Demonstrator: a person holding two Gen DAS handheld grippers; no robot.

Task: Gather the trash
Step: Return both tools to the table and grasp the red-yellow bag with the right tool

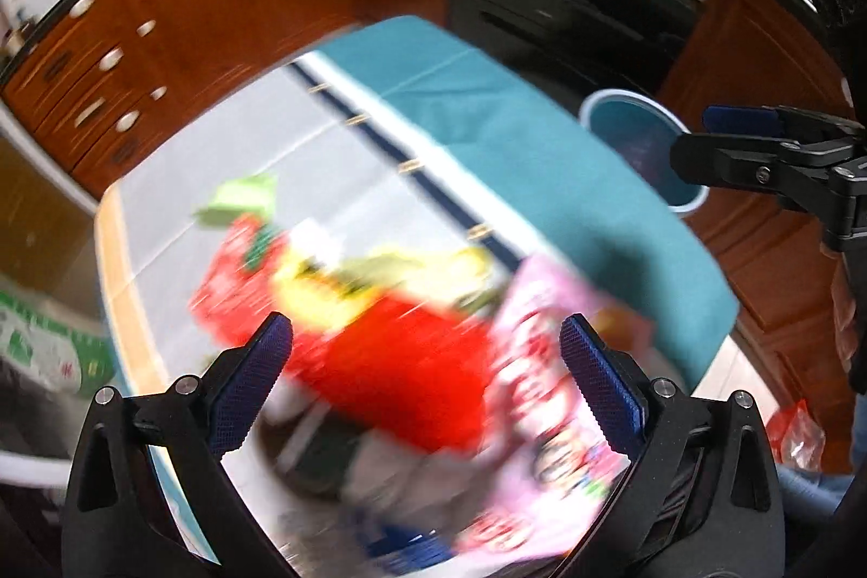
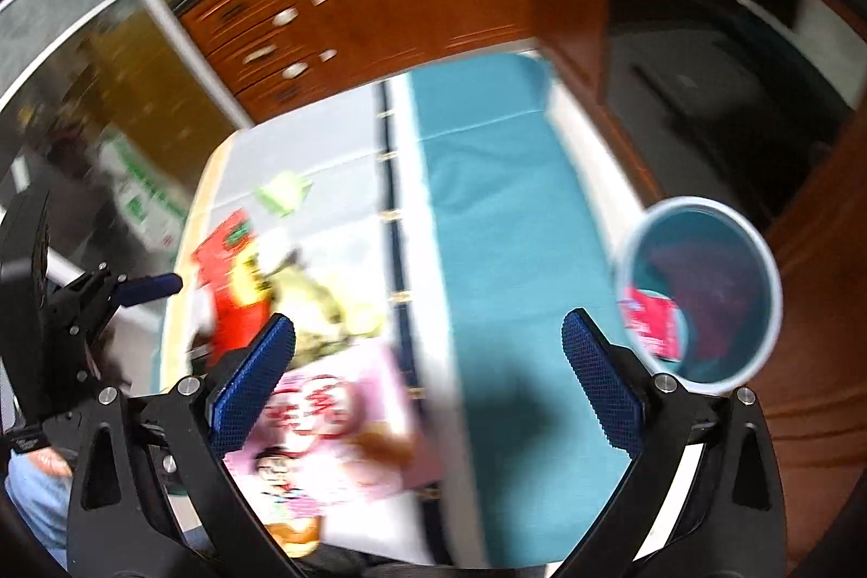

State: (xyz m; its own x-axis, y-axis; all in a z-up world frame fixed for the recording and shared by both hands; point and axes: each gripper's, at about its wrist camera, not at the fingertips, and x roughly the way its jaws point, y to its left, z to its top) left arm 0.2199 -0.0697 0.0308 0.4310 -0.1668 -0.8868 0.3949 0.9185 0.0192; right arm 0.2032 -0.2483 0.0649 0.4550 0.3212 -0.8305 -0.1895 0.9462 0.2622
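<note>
left wrist view: the left gripper (image 1: 425,361) hangs over the table (image 1: 260,177) with its jaws spread wide and nothing between the blue pads (image 1: 254,377). under it lies a blurred heap of wrappers: a red packet (image 1: 401,361), a yellow-green wrapper (image 1: 379,274), a pink printed packet (image 1: 547,372) and, a little apart toward the far side, a pale green scrap (image 1: 244,199). the pink packet lies near the table's right edge, partly on the teal cloth (image 1: 520,144) that covers that side and drops off the edge. beyond that edge, on the floor near the wooden cabinets (image 1: 217,25), stands the teal bin (image 1: 639,134). the right gripper (image 1: 726,139) is in front of the bin's rim, and its jaw state cannot be told from here. a clear red-printed bag (image 1: 796,432) lies on the floor at lower right.

right wrist view: the right gripper (image 2: 428,361) is wide open and holds nothing, above the teal cloth (image 2: 487,253) near the table's right edge. the bin (image 2: 704,291) stands just past that edge, mouth open, with a red-pink wrapper (image 2: 653,323) inside against its near wall. the pink packet (image 2: 330,421) lies beside the left finger, the red packet (image 2: 233,285) and yellow-green wrapper (image 2: 319,307) beyond it, the green scrap (image 2: 284,193) farther off. the left gripper (image 2: 146,288) shows at the left border, over the table's left edge.
</note>
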